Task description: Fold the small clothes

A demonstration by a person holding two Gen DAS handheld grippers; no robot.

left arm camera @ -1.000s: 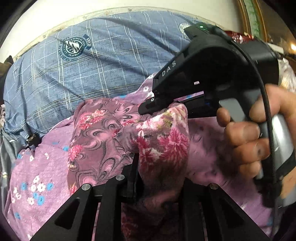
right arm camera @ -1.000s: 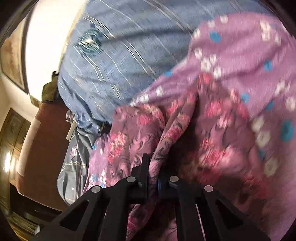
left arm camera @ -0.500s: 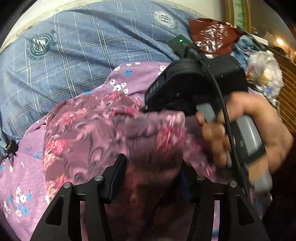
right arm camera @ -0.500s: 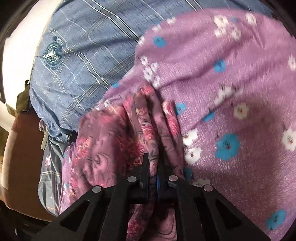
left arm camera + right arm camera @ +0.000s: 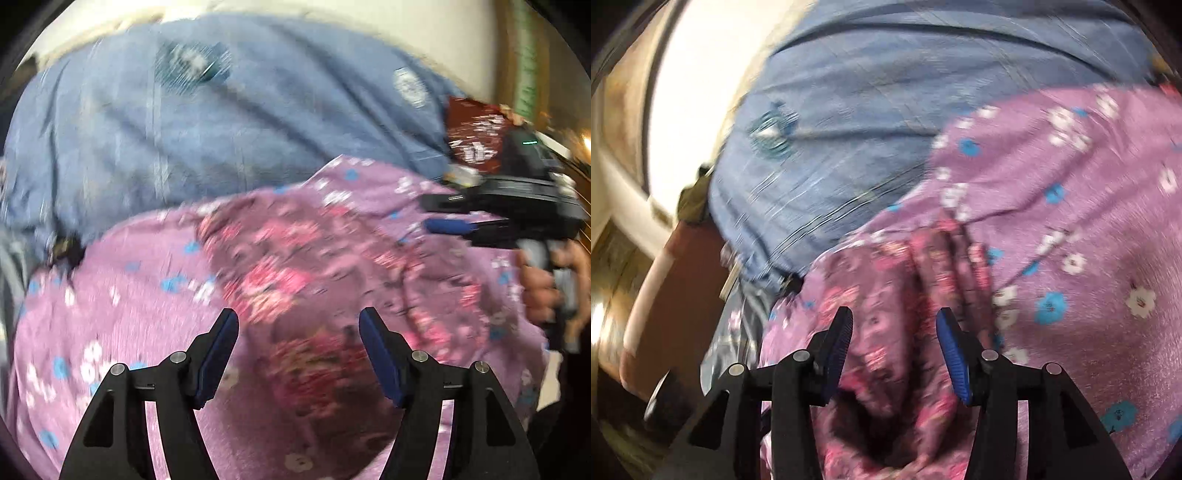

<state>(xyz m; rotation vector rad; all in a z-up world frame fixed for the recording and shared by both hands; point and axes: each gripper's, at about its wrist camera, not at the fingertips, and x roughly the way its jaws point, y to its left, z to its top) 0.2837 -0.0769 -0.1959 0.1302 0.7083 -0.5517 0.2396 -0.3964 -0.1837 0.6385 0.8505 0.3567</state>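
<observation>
A small dark-pink floral garment lies bunched and folded on a lilac sheet with blue and white flowers. My left gripper hovers over it with its jaws opening, apart from the cloth. At the right edge of the left wrist view a hand holds my right gripper, and its blue pad shows. In the right wrist view my right gripper is opening too, with the creased garment lying below the gap and not pinched. Both views are blurred by motion.
A blue checked cover with round crests lies behind the lilac sheet. A dark red printed cloth sits at the far right. A brown surface and a pale wall show to the left in the right wrist view.
Both grippers have let go of the floral garment and opened. It now lies flatter on the lilac sheet. Both hands have drawn back from it.
</observation>
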